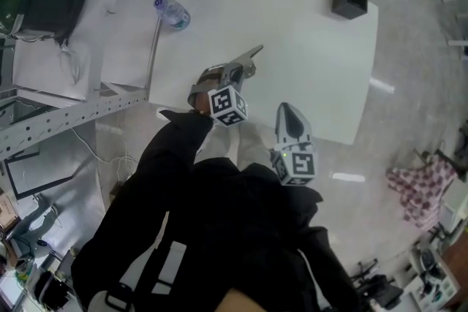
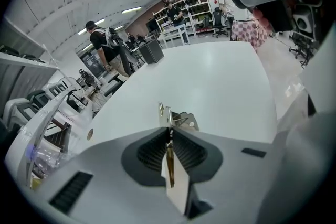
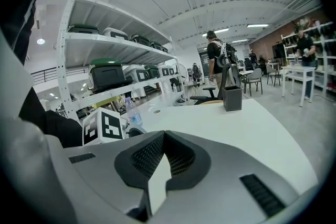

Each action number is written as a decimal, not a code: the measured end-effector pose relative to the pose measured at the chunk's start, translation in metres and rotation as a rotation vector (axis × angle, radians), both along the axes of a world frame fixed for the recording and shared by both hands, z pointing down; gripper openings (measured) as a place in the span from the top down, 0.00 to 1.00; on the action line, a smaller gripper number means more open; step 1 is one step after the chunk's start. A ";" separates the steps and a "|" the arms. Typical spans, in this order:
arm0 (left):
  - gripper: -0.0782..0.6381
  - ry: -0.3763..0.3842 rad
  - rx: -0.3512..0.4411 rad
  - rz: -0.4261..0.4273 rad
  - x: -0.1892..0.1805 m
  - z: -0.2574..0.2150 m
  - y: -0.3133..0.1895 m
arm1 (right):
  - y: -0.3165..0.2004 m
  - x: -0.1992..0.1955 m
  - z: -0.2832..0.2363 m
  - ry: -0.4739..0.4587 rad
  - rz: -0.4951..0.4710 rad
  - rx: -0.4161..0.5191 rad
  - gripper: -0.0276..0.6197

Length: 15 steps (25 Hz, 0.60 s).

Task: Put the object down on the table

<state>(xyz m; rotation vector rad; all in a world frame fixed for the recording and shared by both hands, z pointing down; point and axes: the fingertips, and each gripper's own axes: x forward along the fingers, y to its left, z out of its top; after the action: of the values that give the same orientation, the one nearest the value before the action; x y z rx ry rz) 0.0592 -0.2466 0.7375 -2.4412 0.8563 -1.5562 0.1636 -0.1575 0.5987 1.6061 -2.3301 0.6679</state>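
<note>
With the left gripper (image 2: pixel 169 136) clamped on a thin silvery metal piece (image 2: pixel 177 119) over the near edge of the white table (image 1: pixel 307 47), and the right gripper (image 3: pixel 164 140) shut and empty beside that edge, a tilted release risks the piece sliding off.

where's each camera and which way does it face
Head view: on the person's head, steeply down at the white table; black sleeve, left gripper, right gripper show.
Left gripper view: on that gripper, along jaws clamping a thin silvery metal piece, across the table.
Right gripper view: on that gripper, along its empty closed jaws.
All share the black square box.
</note>
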 end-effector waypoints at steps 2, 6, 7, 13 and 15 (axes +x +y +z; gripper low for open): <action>0.85 -0.001 -0.014 0.002 0.002 0.004 0.000 | -0.001 0.003 0.000 0.003 0.003 0.002 0.95; 0.85 -0.013 -0.021 0.012 0.002 0.007 0.001 | -0.001 0.005 0.002 -0.006 0.012 -0.002 0.95; 0.85 -0.017 -0.022 0.016 0.002 0.007 0.001 | 0.000 0.006 0.002 -0.007 0.015 -0.003 0.95; 0.82 -0.016 -0.054 0.024 0.007 0.012 0.005 | 0.000 0.009 0.001 -0.004 0.017 0.003 0.95; 0.81 -0.022 -0.060 0.029 0.008 0.016 0.007 | 0.000 0.008 0.001 -0.002 0.018 0.004 0.95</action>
<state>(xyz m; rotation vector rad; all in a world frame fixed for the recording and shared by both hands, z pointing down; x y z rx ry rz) 0.0671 -0.2391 0.7531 -2.4607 0.7789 -1.6184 0.1721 -0.1574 0.5999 1.6310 -2.3225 0.6696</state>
